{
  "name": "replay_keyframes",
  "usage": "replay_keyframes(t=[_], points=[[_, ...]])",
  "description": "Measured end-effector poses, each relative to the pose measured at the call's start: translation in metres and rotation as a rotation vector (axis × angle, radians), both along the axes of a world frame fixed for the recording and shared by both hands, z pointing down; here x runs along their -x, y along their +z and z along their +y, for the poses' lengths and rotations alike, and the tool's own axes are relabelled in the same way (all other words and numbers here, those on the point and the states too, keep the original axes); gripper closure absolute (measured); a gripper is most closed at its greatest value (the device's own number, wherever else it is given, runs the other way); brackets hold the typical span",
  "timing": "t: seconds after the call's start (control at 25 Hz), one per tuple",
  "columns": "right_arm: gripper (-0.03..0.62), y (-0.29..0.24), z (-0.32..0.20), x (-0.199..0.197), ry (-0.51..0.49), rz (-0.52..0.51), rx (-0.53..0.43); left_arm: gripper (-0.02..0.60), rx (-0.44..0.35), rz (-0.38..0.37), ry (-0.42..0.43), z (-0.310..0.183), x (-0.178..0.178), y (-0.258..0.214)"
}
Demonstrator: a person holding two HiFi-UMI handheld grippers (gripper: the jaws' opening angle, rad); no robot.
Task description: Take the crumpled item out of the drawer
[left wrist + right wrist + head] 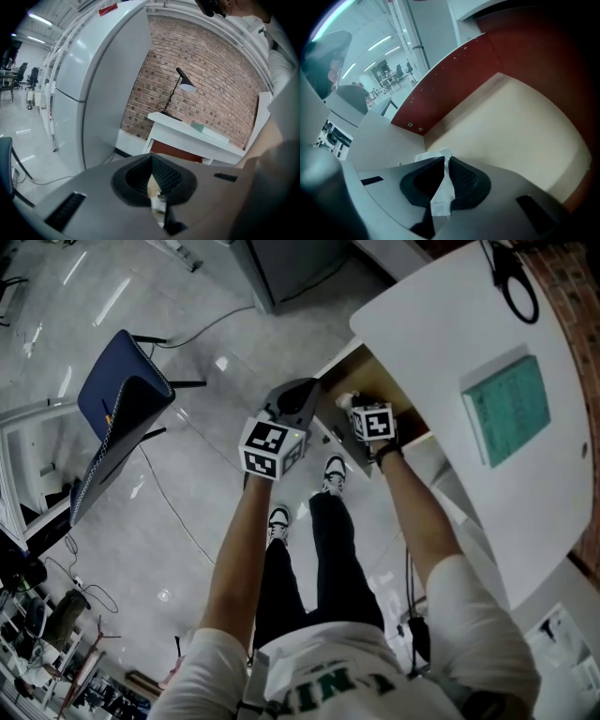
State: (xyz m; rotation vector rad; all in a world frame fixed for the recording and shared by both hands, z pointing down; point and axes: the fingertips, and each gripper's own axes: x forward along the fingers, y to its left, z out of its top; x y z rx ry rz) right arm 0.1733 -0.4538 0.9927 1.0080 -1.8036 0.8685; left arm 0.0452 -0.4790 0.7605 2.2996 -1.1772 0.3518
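Grasping looked like the step in hand: the right gripper (445,161) pointed steeply down into the open drawer (520,122), its jaws drawn nearly together and pinching a fold of the white crumpled paper (440,192) between the pads. The paper lay at the drawer's 8 o'clock corner in that gripper's view, part of it bunched just past the fingertips against the reddish wall. Otherwise the pale drawer floor showed nothing on it as far as the view reached. The next move, as I judged it, called for a lift up and back toward 6 o'clock in the head view, clear of the drawer wall and the desk (441,324) overhanging at 1 o'clock, with the pinch kept firm, since only a thin fold was caught. The left gripper (153,161) hung at 9 o'clock of the right one, outside the drawer, tips meeting, with no hold on anything that I could make out.
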Motion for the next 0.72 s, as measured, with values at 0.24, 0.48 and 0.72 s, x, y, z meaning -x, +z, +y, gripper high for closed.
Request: replay_keyframes(t=[0.24,0.48,0.72], points=[[0.571,-0.026,-0.006,-0.007,0.029,0.011,-0.066,0.586,0.006,0.020,0.006,0.012,-0.001,-0.014],[0.572,-0.071,0.003,-0.006,0.056,0.004,-0.112,0.586,-0.008,0.013,0.028,0.030,-0.004,-0.037],[0.572,-0.125,0.020,0.003,0.088,-0.014,-0.171,0.586,-0.044,0.023,0.052,0.056,-0.003,-0.077]])
